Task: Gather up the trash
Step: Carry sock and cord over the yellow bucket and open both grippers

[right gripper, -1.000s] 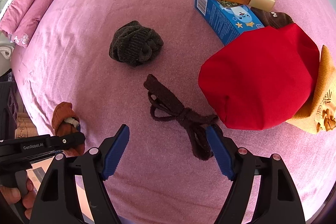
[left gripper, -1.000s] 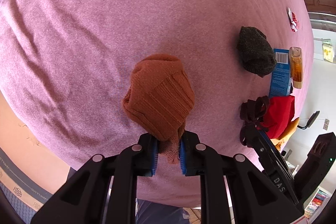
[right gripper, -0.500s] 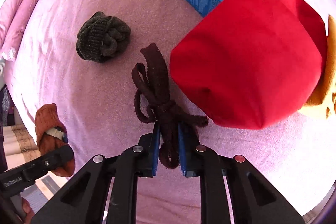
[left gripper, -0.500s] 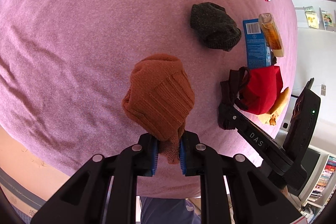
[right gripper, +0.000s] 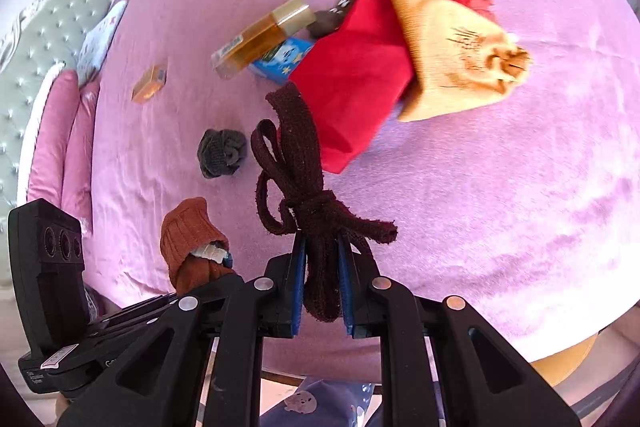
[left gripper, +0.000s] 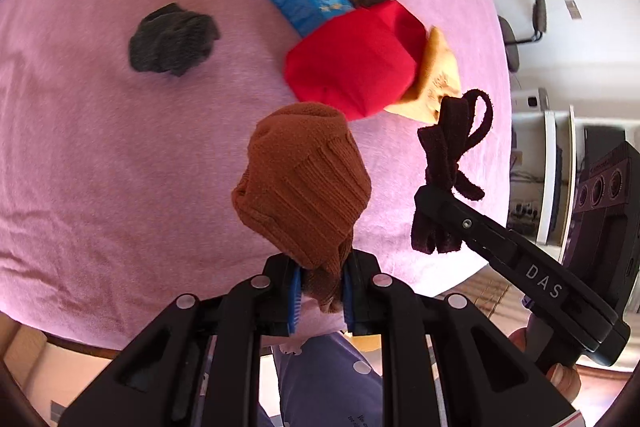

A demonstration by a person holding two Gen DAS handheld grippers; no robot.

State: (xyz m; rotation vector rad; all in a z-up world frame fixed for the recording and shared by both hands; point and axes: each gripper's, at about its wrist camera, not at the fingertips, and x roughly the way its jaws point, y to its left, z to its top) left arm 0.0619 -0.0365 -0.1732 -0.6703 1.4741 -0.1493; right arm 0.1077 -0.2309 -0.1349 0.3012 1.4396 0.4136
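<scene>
With the left gripper (left gripper: 319, 291) clamped on a balled rust-brown knitted sock (left gripper: 300, 183) and the right gripper (right gripper: 322, 287) pinching a knotted dark-maroon fabric strip (right gripper: 308, 195) (both clear of the pink bedspread (right gripper: 500, 207)), carrying them to a bin seems next.

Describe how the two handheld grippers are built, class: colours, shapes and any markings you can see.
Both the left gripper and the right gripper are matte black with cut-out arms, silver round rivets at the joints and blue ribbed pads. The right gripper's side carries white "DAS" lettering. The left one's body has three round openings and a small white label.
</scene>
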